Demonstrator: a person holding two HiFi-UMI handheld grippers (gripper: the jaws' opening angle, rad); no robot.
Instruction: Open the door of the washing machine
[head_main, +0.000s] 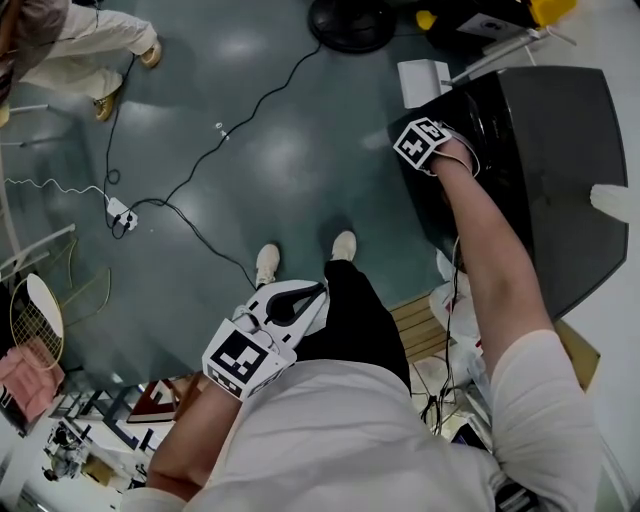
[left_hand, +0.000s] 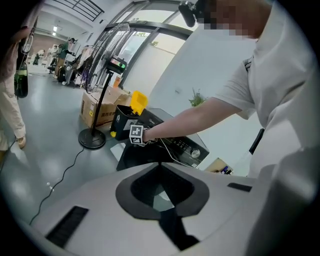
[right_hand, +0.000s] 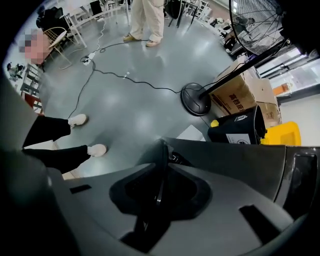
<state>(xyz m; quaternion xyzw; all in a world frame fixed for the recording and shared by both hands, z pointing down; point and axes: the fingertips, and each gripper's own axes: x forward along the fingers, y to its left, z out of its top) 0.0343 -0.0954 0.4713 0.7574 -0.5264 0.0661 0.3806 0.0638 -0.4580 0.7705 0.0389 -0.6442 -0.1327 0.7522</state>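
Observation:
The washing machine (head_main: 560, 170) is a dark box at the right of the head view, and its glossy front faces the person's feet. My right gripper (head_main: 428, 150) reaches steeply down over the machine's front top edge, under its marker cube. In the right gripper view the thin dark rim of the door (right_hand: 159, 190) runs between the jaws of the right gripper (right_hand: 161, 150), which close on it. My left gripper (head_main: 290, 300) hangs by the person's waist, shut and empty. The left gripper view shows the machine (left_hand: 175, 145) and the right arm from the side.
A fan's round base (head_main: 350, 22) stands beyond the machine, and a cable (head_main: 200, 160) runs across the grey floor to a power strip (head_main: 120, 212). Another person's legs (head_main: 90, 50) are far left. Cardboard boxes (right_hand: 240, 95) and a black bin (right_hand: 237, 127) sit by the fan.

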